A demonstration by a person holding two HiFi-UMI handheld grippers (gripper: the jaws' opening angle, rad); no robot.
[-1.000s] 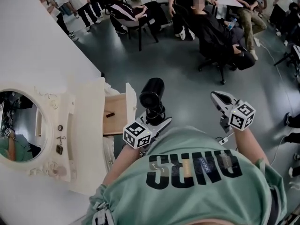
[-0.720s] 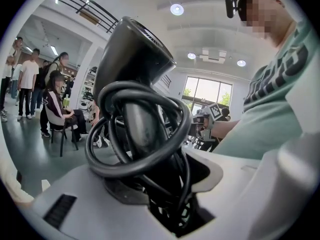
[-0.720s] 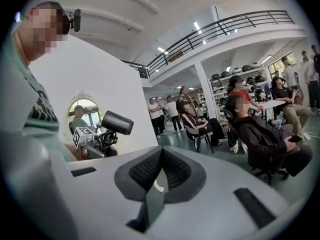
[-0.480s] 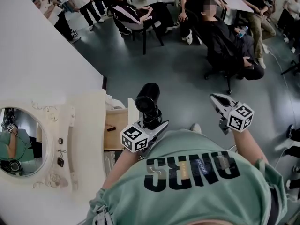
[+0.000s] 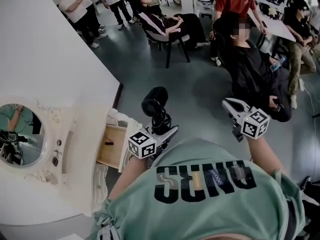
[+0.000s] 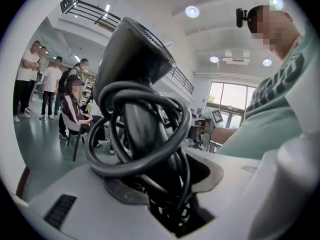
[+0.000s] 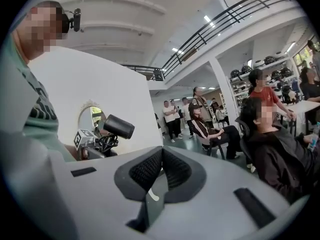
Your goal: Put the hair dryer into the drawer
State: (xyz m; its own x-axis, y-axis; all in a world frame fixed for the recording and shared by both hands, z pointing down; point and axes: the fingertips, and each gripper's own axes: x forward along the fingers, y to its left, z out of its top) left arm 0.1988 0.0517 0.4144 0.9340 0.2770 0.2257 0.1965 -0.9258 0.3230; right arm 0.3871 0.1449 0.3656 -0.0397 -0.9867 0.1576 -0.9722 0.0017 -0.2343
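Note:
My left gripper (image 5: 163, 130) is shut on the handle of a black hair dryer (image 5: 154, 102), which stands upright with its cord coiled around the handle. In the left gripper view the hair dryer (image 6: 135, 114) fills the middle, and the left gripper (image 6: 172, 209) clamps its lower handle. The drawer (image 5: 112, 146) stands open in the white vanity (image 5: 85, 149), left of and below the dryer; a small dark item lies inside. My right gripper (image 5: 229, 105) hangs in the air to the right, shut and holding nothing; its pads (image 7: 150, 169) meet. The right gripper view also shows the hair dryer (image 7: 119, 126).
A round mirror (image 5: 20, 134) sits on the vanity top, against a white wall (image 5: 45, 49). Several people stand or sit on chairs (image 5: 170, 34) beyond, one in black on an office chair (image 5: 252, 69) close to the right gripper. Grey floor (image 5: 195, 94) lies between.
Both grippers have swung sideways with the person's body, the dryer still held. The vanity and its open drawer now sit lower and farther left in view; the seated people appear closer.

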